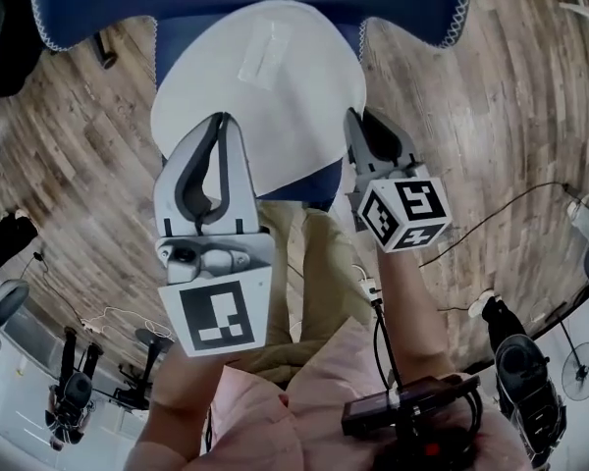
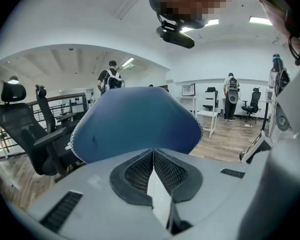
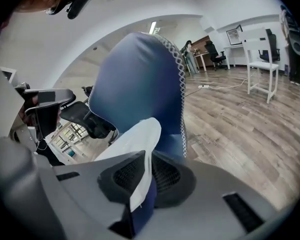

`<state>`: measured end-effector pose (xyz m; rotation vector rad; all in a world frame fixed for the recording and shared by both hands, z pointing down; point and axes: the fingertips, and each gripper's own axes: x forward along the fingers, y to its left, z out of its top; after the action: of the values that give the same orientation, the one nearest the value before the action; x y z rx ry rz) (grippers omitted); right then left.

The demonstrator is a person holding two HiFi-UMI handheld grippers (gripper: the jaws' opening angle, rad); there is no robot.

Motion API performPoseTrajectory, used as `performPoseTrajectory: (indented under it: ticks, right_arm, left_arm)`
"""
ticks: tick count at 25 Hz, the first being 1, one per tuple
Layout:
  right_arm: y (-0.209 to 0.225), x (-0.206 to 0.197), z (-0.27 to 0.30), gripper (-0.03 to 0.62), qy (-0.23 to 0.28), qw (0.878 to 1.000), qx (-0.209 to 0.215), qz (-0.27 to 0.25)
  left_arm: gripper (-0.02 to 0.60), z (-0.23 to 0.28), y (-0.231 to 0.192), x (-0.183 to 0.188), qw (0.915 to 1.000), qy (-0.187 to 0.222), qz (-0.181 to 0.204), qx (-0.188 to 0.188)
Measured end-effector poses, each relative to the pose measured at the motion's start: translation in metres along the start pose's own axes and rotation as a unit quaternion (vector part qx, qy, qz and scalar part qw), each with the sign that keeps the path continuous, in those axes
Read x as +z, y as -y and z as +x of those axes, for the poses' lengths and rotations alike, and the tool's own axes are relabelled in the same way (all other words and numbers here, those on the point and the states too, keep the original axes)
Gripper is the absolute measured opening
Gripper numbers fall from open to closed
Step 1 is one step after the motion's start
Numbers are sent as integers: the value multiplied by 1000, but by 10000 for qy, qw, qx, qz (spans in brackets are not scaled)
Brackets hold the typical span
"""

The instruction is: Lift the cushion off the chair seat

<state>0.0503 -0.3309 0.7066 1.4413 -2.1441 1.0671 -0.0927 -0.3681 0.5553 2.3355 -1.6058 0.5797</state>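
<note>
wood plank floor (image 1: pixel 501 77) spreading all around, thin black cable (image 1: pixel 491 219) trailing across it, white cable (image 1: pixel 108 313) lying loose, white chair (image 3: pixel 260 65) standing farther off

The cushion (image 1: pixel 260 77) fills the space straight ahead and hides whatever sits behind it; bare wooden floor (image 1: pixel 510 106) lies open on either side; a cable (image 3: pixel 205 86) trails across it on the right; black office chairs (image 2: pixel 27 129) crowd the left; a white chair (image 3: pixel 262 54) stands well off.

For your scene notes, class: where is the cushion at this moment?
In the head view the cushion hangs at top centre over the wooden floor, its near edge gripped by the left gripper and the right gripper.
</note>
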Motion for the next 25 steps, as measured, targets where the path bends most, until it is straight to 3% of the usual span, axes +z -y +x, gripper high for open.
performPoseTrajectory:
  ticks: [8, 13, 25]
  right_arm:
    - [-80, 74, -61, 31, 470, 9963, 365, -623]
    - [-116, 130, -100, 29, 905, 9879, 524, -1145]
    - [-183, 236, -241, 26, 1922, 9601, 334, -2002]
  left_arm:
    - [15, -56, 3, 80, 9985, 484, -46, 254]
    - [15, -90, 7, 132, 9943, 975, -58, 431]
    - [15, -196, 34, 257, 9761, 2108, 162, 509]
